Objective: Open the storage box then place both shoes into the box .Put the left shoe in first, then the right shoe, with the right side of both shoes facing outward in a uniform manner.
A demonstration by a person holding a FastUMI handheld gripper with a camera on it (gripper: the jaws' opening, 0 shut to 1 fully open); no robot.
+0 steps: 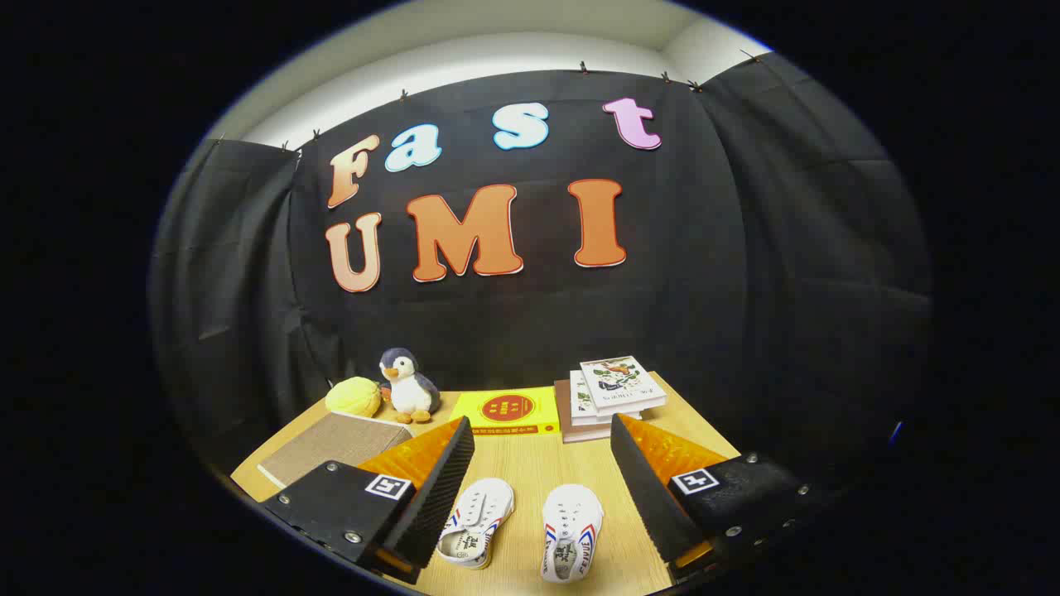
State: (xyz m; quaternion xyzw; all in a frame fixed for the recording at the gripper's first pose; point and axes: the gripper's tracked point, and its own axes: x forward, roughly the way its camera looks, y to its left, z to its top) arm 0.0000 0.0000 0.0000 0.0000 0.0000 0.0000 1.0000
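Your gripper (542, 463) hangs spread wide, grasping nothing.
Two white shoes (476, 523) (570, 530) lie side by side between its fingers (435, 488).

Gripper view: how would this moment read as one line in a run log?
hand-held gripper: open, holding nothing | shoes: on table between fingers, untouched | books, penguin: beyond

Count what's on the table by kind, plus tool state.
Shoes: 2, one by the near finger, the other beside it, both between the fingers
Books: a stack, at least 3, and 1 yellow book
Penguin toy: 1
Yellow plush: 1
Brown box: 1
Total: at least 9
Tool: open, holding nothing.
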